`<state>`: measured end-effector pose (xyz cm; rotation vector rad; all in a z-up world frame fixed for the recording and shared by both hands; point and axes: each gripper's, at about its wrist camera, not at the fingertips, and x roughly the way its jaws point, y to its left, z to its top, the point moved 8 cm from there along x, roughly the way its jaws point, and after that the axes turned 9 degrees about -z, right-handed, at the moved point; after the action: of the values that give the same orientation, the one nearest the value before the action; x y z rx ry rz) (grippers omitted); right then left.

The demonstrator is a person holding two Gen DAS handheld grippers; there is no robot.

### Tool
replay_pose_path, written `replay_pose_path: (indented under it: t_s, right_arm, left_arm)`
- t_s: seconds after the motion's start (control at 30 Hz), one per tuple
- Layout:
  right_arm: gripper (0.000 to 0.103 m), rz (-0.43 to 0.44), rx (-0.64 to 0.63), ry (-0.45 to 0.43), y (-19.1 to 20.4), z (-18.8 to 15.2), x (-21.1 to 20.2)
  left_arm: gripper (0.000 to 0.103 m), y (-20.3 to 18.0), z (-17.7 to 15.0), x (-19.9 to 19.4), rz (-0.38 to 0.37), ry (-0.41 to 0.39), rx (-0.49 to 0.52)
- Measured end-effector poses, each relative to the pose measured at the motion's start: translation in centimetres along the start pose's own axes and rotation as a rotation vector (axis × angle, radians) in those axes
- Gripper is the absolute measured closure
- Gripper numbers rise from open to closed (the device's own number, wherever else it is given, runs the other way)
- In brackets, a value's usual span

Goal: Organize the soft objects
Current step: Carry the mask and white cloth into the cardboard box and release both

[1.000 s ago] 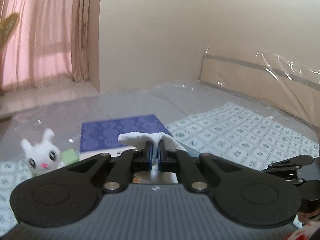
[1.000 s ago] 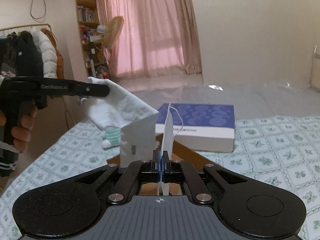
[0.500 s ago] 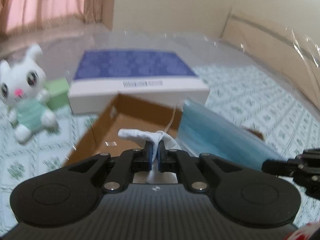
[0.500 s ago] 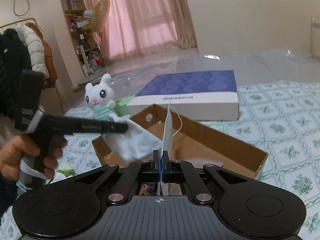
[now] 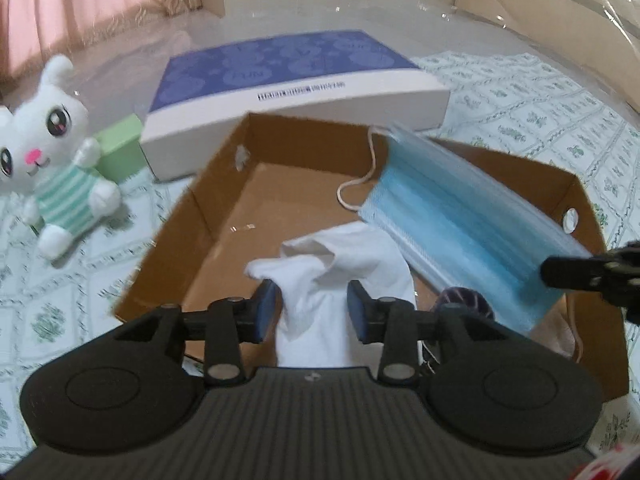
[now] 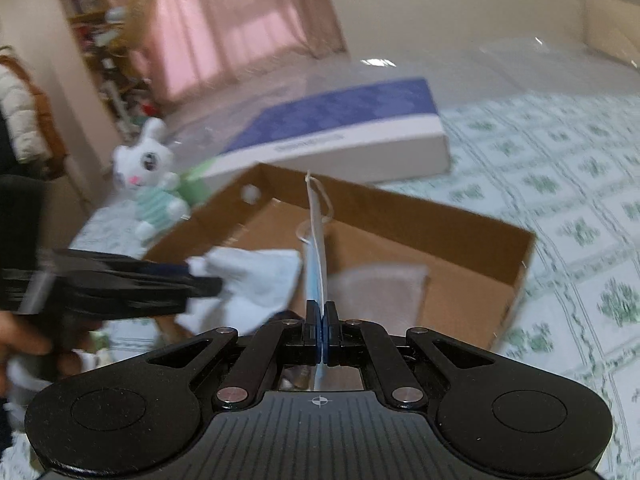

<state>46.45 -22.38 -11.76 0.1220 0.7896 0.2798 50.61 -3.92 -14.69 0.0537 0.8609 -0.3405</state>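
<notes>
An open brown cardboard box [image 5: 224, 184] lies on the patterned bedspread; it also shows in the right wrist view [image 6: 516, 264]. My left gripper [image 5: 313, 308] is open over the box's near side, and a white sock [image 5: 340, 264] hangs loose between its fingers; the sock also shows in the right wrist view [image 6: 256, 276]. My right gripper [image 6: 322, 332] is shut on a blue face mask [image 6: 316, 248], held edge-on over the box. The mask [image 5: 460, 208] spans the box's right half in the left wrist view. A dark striped item [image 5: 464, 300] lies in the box.
A white plush bunny [image 5: 52, 160] sits left of the box beside a green block [image 5: 120, 148]. A flat blue-and-white box [image 5: 296, 80] lies behind the cardboard box. A beige cloth [image 6: 380, 292] lies inside the box. Clear plastic sheeting covers the far bed.
Both grippers came down over the cardboard box. My left gripper opened and let go of the white sock. My right gripper stayed shut on the mask.
</notes>
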Motion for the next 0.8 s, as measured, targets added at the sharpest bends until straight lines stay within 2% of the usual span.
replay_pose_path:
  t_s: [0.1,0.2,0.27,0.33,0.37,0.4,0.47,0.8]
  right_arm:
    - [0.102,-0.069,-0.036,0.046,-0.3,-0.9,1.1]
    - [0.102,-0.13,-0.098,0.057,-0.2,-1.6,1.3]
    - [0.101,-0.146,-0.132,0.047,-0.1,-1.8,1.1]
    - [0.095,-0.154,-0.145,0.041,0.1,-2.0,0.6]
    - [0.083,-0.152,-0.153,0.036,0.2,-2.0,0.3]
    - [0.064,-0.147,-0.158,0.03,0.4,-2.1,0.0]
    - [0.047,-0.148,-0.162,0.004,0.6,-2.0,-0.9]
    - [0.045,-0.14,-0.168,-0.08,2.5,-1.4,-6.0]
  left_arm:
    - [0.061,0.1,0.4,-0.9,0.0,-0.012,-0.005]
    - [0.059,0.1,0.7,-1.8,0.0,-0.025,-0.009]
    - [0.056,-0.1,0.8,-2.3,-0.006,-0.035,-0.01]
    - [0.054,-0.4,0.8,-2.8,-0.009,-0.045,-0.002]
    - [0.053,-0.6,0.8,-3.1,-0.009,-0.046,0.004]
    - [0.052,-0.9,0.7,-3.4,-0.009,-0.047,0.012]
    - [0.052,-1.3,0.5,-4.0,-0.008,-0.056,0.025]
    - [0.051,-2.7,-0.8,-9.5,-0.036,-0.109,0.0]
